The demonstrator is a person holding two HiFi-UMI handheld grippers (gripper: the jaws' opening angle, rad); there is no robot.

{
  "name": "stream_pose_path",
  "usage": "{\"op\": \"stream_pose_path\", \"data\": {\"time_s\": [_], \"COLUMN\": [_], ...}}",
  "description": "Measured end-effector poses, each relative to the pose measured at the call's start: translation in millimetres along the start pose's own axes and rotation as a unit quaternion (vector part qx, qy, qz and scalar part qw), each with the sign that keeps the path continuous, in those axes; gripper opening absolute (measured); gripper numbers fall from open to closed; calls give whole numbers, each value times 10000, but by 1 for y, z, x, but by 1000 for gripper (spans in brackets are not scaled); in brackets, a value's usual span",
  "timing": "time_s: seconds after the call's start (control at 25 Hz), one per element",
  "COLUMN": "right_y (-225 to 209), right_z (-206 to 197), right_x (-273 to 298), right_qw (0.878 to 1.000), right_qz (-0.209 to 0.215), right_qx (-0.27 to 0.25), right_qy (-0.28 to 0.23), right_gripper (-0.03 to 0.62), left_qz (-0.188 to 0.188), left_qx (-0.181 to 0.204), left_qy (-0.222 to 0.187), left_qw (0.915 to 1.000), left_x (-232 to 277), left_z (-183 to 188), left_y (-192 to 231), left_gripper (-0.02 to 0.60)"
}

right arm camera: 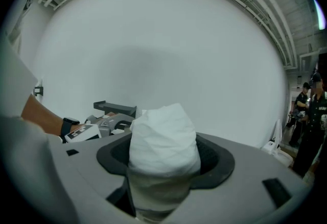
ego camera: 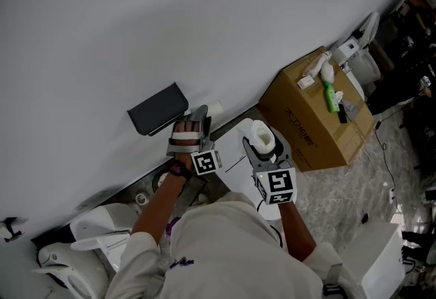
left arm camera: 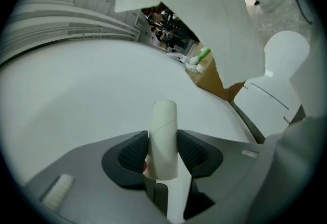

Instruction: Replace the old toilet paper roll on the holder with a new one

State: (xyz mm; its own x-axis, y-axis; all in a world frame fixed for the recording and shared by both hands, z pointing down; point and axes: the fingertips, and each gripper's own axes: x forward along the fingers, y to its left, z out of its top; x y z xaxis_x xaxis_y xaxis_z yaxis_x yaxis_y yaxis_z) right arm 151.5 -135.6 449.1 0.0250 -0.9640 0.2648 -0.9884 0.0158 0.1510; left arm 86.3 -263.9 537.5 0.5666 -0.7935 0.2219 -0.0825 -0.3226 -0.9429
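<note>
A: Left gripper (left arm camera: 163, 150) clamps one bare cardboard tube (left arm camera: 164, 131) between its pads!
B: The right gripper (right arm camera: 163, 155) squeezes one fresh white roll (right arm camera: 163, 136).
A: Both hover beside the single dark holder (ego camera: 158, 108) on the white wall (ego camera: 136, 18).
B: One cardboard box (ego camera: 306, 129) sits on the marbled floor (ego camera: 354, 182) at the wall's foot.

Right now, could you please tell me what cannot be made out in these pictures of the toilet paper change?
Holder: head view shows only its dark cover from above; any bar beneath is hidden.
New roll: right gripper view, lower end sunk between the jaws.
Cardboard tube: left gripper view, lower end hidden behind the jaws.
Items on the cardboard box: head view, too small to identify.
</note>
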Motion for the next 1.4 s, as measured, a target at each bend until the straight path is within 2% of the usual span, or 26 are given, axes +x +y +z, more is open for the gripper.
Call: {"op": "stream_pose_path", "data": {"time_s": [0.08,0.16,0.28,0.4,0.56,0.64,0.68,0.76,0.84,0.92,1.0,1.16,1.24,1.28,1.4], "right_y": [-8,-14,-13,-5,10,24,33,53,70,81,87,96,102,105,113], "right_z": [-1,0,5,10,8,6,5,-1,-9,-15,-20,-36,-41,-42,-40], "right_x": [3,7,19,39,71,87,96,114,130,146,162,191,198,200,201], "right_qw": [9998,9993,9968,9906,9766,9632,9542,9306,8995,8677,8445,8052,7910,7881,7955], "right_qz": [-119,-167,-78,-37,-18,59,114,220,284,270,220,222,263,297,383], "right_qx": [-144,-339,-788,-1368,-2149,-2682,-2986,-3653,-4360,-4963,-5351,-5926,-6112,-6148,-6044], "right_qy": [4,10,-63,-71,112,152,147,113,70,19,17,17,-58,-101,-214], "right_gripper": [299,299,299,299,299,299,299,299,299,299,298,298,298,298,298], "left_qz": [31,-60,-97,23,326,543,662,912,1093,1148,1192,1479,1519,1523,1522], "left_qx": [-589,-1568,-2957,-3970,-4971,-5305,-5397,-5406,-5371,-5519,-5657,-5613,-5623,-5634,-5751], "left_qy": [-310,-531,-751,-944,-835,-604,-477,-220,-86,-169,-313,-589,-569,-517,-466], "left_qw": [9978,9862,9523,9129,8631,8438,8379,8360,8364,8258,8153,8122,8109,8103,8024], "left_x": [-13,-31,-61,-88,-124,-137,-142,-152,-161,-167,-171,-182,-188,-191,-195], "left_z": [13,22,21,5,-26,-50,-62,-84,-97,-101,-100,-96,-97,-97,-98], "left_y": [8,16,33,55,67,65,64,63,64,67,72,82,82,82,87], "left_gripper": [184,183,183,184,183,183,183,181,181,178,178,178,178,178,179]}}
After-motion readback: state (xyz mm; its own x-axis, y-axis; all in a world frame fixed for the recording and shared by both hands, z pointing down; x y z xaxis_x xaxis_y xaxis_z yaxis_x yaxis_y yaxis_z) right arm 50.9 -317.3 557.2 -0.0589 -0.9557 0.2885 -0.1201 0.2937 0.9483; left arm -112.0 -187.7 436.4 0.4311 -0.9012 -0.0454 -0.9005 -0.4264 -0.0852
